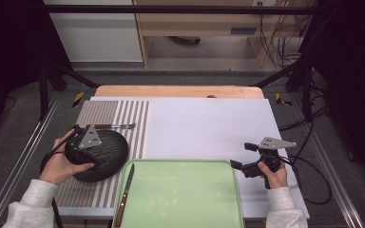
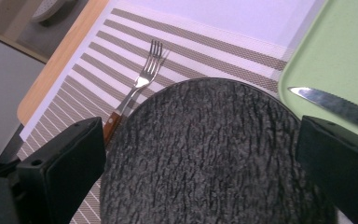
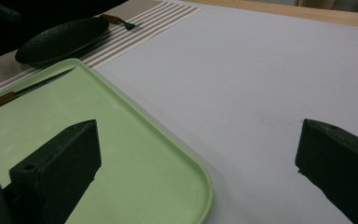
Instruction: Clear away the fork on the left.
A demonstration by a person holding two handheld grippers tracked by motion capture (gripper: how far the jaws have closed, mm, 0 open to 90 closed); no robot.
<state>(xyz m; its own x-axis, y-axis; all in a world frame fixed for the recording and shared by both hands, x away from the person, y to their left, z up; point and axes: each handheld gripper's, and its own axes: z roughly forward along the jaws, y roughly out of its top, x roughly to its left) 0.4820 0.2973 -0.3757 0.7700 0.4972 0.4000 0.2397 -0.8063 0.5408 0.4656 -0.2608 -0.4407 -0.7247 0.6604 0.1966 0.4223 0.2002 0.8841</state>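
1. Black plate [image 1: 102, 156]: round, rough-textured, lies on the striped placemat [image 1: 102, 116] at the table's left, its edge just beside the green tray [image 1: 185, 199].
2. Left gripper [image 1: 78, 149]: held over the plate's left side; the left gripper view shows its jaws wide, with the plate [image 2: 205, 154] between them, contact not discernible.
3. Fork [image 1: 116, 126]: on the placemat beyond the plate; its tines [image 2: 154, 49] are clear in the left gripper view.
4. Knife [image 1: 125, 192]: lies on the tray's left edge, wooden handle nearest the person.
5. Right gripper [image 1: 243, 156]: above the white sheet [image 1: 209, 128] beside the tray's right corner, jaws wide, empty.
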